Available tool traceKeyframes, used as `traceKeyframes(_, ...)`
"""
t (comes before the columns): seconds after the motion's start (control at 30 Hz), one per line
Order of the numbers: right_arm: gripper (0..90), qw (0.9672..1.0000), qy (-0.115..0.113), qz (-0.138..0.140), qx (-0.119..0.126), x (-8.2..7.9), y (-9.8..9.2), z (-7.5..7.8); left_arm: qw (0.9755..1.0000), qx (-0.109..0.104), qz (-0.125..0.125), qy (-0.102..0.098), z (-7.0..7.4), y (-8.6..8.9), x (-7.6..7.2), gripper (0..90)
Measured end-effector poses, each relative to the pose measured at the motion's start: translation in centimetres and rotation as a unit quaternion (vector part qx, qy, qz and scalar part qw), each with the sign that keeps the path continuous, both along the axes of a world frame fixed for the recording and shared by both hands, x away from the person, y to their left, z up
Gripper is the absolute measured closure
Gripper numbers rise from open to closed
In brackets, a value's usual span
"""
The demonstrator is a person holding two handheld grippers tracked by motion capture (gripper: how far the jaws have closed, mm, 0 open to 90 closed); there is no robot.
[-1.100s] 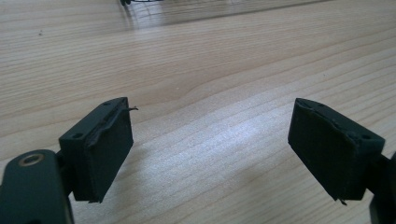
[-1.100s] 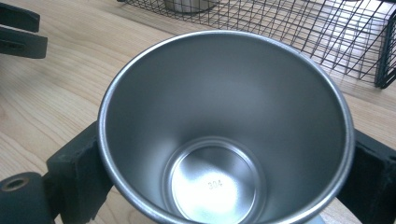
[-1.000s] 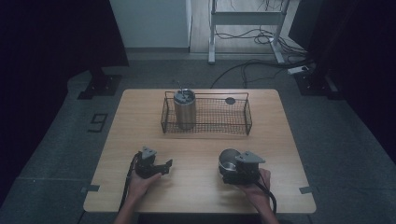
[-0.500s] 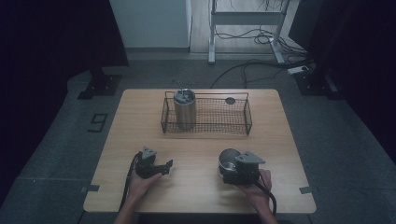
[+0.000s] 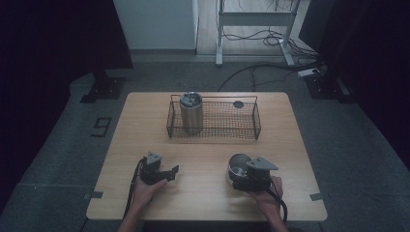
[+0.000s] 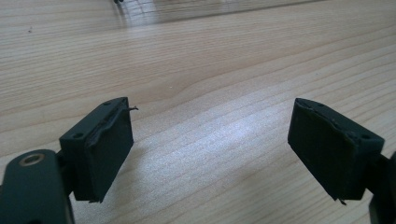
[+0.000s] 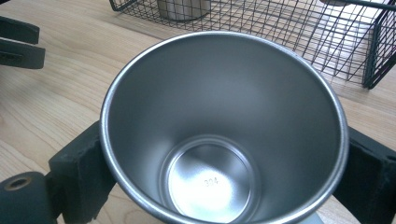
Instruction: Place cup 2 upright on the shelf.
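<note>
A bare steel cup (image 5: 237,162) stands upright on the wooden table (image 5: 208,193), near the front right. My right gripper (image 5: 240,172) is shut on it, a black jaw pressed to each side of its wall. The right gripper view looks down into the empty cup (image 7: 224,93), with my right gripper (image 7: 224,156) clamped around it. At the front left my left gripper (image 5: 170,173) rests low on the table, pointing right. Its jaws stand wide open in the left gripper view, and there is nothing but bare wood between them in my left gripper (image 6: 210,126).
A black wire basket (image 5: 212,137) sits across the back middle of the table. A tall steel tumbler (image 5: 191,113) stands in its left end and a small dark round thing (image 5: 238,104) lies at its back right. The basket (image 7: 289,32) lies just beyond the cup.
</note>
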State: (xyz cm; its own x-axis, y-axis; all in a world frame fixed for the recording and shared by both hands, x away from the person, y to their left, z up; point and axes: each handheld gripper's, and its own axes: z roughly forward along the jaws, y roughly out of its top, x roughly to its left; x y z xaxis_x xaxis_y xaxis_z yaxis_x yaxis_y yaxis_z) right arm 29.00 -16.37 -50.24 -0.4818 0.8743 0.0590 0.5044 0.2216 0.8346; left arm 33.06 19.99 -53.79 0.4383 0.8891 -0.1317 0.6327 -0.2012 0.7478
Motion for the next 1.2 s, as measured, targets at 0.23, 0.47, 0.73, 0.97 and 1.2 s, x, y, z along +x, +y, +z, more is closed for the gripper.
traceKeyframes(0.23, 7.1, 1.0, -0.003, 0.001, 0.006, 0.0, -0.2, 0.3, 1.0, -0.002, 0.002, 0.001, 0.0, 0.1, 0.0, 14.2)
traceKeyframes(0.47, 7.1, 0.9998, -0.006, 0.0, 0.017, 0.0, -0.7, 0.8, 1.0, -0.005, 0.001, -0.003, 0.1, -0.1, -0.1, 14.4)
traceKeyframes(0.73, 7.2, 0.9996, -0.017, -0.008, 0.023, 0.5, -1.4, 2.3, 1.0, -0.006, -0.003, 0.0, 0.1, -0.3, -0.1, 14.4)
traceKeyframes(0.97, 7.2, 0.9995, -0.023, -0.002, 0.02, 1.3, -1.1, 3.7, 0.9999, -0.009, -0.007, 0.001, 0.2, -0.3, -0.1, 14.4)
traceKeyframes(1.2, 7.2, 0.9995, -0.023, 0.0, 0.024, 2.3, -1.2, 4.8, 0.9999, -0.012, -0.007, 0.003, 0.2, -0.3, -0.1, 14.4)
